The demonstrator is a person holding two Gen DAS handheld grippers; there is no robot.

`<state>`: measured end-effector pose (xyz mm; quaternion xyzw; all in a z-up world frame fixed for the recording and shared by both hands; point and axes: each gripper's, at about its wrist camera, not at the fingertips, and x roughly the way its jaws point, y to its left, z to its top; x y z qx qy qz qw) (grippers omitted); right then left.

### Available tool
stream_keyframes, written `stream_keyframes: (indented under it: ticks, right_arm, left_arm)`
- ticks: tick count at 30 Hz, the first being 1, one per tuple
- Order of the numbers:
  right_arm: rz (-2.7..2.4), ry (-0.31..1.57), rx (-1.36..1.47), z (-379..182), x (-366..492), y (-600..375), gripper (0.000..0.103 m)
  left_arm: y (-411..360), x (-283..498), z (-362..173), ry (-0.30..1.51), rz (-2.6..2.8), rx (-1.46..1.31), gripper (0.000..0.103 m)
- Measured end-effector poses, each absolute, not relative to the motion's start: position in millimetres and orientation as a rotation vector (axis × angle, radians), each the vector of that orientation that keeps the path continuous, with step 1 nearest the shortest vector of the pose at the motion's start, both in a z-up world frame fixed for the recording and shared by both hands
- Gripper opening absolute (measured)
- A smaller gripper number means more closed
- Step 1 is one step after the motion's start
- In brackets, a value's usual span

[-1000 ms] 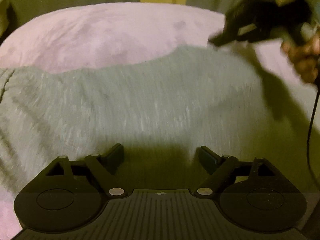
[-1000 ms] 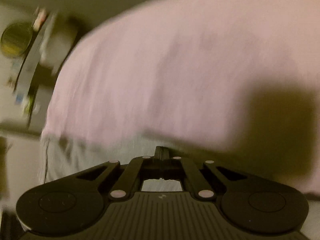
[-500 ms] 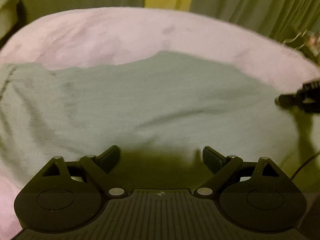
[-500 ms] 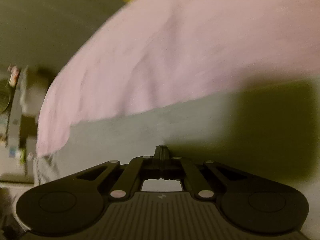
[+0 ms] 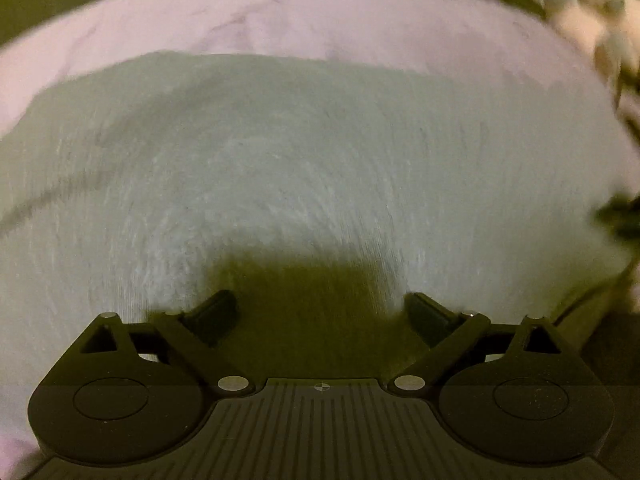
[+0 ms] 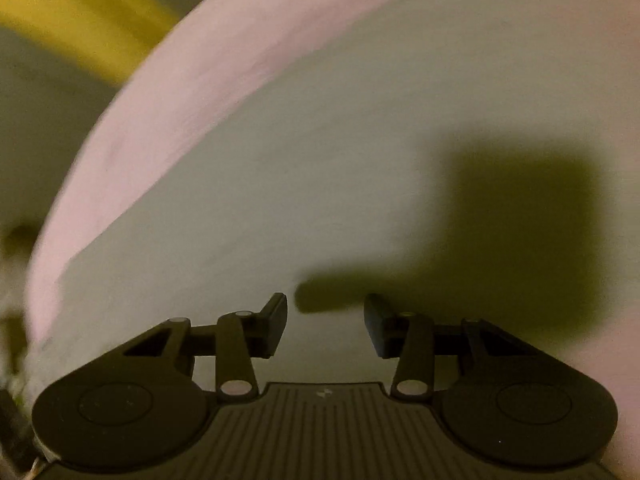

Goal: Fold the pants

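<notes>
While the grey pants (image 5: 304,168) lie spread across the centre of both views on the pink sheet (image 5: 320,16), the left gripper (image 5: 320,312) gapes wide and the right gripper (image 6: 325,320) stands partly open, neither holding anything. Both views are motion-blurred. A hasty pinch could catch the sheet or just one cloth layer, skewing the fold.

A pale pink sheet (image 5: 360,12) covers the soft surface and fills most of both views. Beyond its far edge stands a dim olive-green backdrop (image 6: 36,128), crossed by a yellow band (image 6: 80,12). Right of the sheet sits blurred, pale clutter (image 5: 600,12). Light is low and yellowish, throwing hard dark shadows.
</notes>
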<state>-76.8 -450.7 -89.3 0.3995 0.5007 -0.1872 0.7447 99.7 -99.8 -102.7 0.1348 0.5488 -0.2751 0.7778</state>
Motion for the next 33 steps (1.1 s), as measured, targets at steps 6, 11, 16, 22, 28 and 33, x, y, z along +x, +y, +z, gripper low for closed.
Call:
stream_keyframes:
  ticks: [6,11,16,22,28,33]
  right_arm:
    - [-0.722,1.018,0.758,-62,-158,-513,0.087]
    - [-0.773,1.033,0.934,-98,-191,-535,0.089]
    - [-0.684,0.962,0.983,-108,-188,-535,0.092]
    - [-0.627,0.936,0.969,-105,-172,-526,0.056]
    - [-0.601,0.847,1.045,-104,-198,-530,0.038]
    - [-0.567,0.788,1.118,-115,-197,-535,0.063]
  left_arm:
    - [-113,91,-103,1.181,-0.539,0.324,0.1]
    - [-128,94,-97,1.205,-0.531,0.28,0.1]
    - [-156,92,-94,1.215,-0.567,0.258,0.1]
    - [-206,92,-75,1.236,-0.723,0.148,0.099]
    - [-275,88,-49,1.188,-0.858,0.132,0.099]
    - [-330,87,-41,1.204,-0.952,0.112,0.099]
